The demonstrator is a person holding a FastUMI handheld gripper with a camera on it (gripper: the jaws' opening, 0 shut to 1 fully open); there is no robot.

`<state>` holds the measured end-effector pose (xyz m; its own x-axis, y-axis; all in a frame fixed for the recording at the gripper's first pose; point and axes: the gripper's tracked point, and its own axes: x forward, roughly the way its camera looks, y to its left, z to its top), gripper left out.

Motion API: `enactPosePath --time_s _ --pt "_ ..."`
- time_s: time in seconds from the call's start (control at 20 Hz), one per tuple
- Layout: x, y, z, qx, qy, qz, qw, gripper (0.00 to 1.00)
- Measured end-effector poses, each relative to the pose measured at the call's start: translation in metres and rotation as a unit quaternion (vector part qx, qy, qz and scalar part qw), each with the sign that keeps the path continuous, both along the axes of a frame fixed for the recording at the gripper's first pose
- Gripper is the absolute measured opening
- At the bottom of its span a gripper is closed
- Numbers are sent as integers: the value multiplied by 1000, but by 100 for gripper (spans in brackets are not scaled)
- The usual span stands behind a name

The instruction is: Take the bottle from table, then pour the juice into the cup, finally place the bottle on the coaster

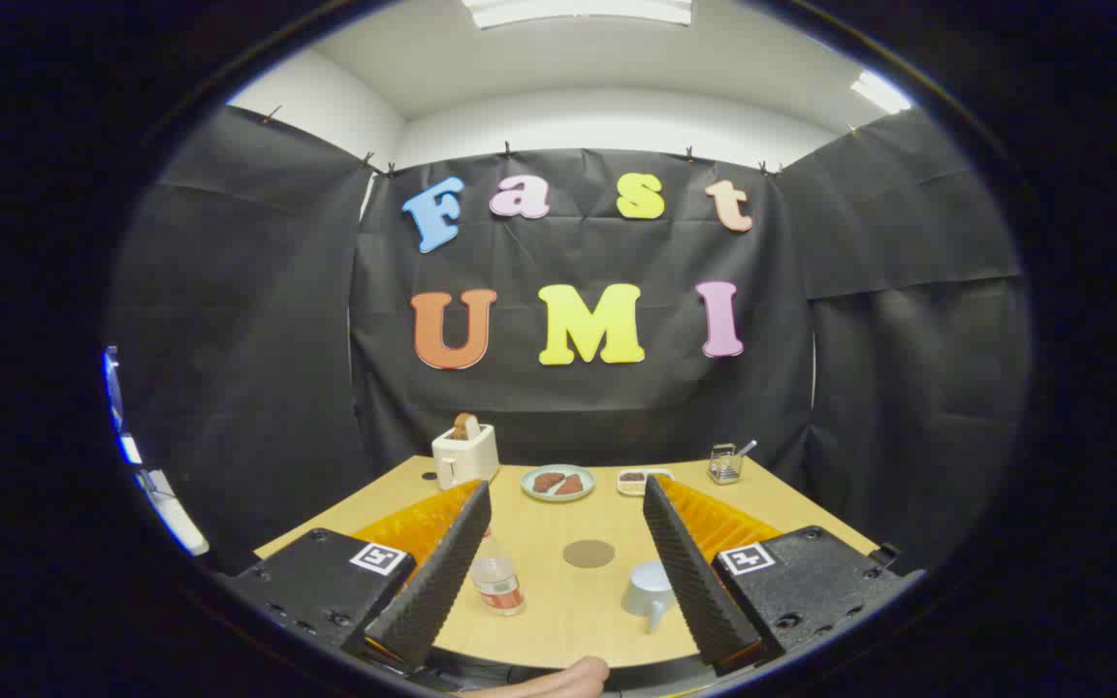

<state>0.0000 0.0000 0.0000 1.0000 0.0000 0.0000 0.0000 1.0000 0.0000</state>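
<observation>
A small clear bottle [497, 577] with reddish juice at its bottom stands on the wooden table [558, 620], close to the inner side of my left finger [442, 572]. A pale grey cup [651, 589] with its handle toward me sits near my right finger [699, 572]. Between and beyond them lies a round brown coaster [589, 554]. My gripper [566, 496] is open, held above the table's near part, with nothing between its fingers.
At the table's far side stand a white toaster [464, 454] with bread in it, a plate [558, 482] with brown slices, a small dish [634, 479] and a glass holder [724, 464] with a spoon. Part of a hand [558, 679] shows below the fingers.
</observation>
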Motion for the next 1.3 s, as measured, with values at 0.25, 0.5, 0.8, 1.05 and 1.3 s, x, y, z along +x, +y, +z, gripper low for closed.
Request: enactPosePath --time_s 0.25,0.5,0.8,1.05,1.3 --pt "2 1 -1 -6 -6 8 1000 100" --pt "-1 1 4 -7 -17 -2 1000 100" --pt "4 7 -10 2 -2 2 1000 100" --pt "18 22 -17 -14 -10 3 1000 100" --pt "37 43 -46 -19 2 17 1000 100"
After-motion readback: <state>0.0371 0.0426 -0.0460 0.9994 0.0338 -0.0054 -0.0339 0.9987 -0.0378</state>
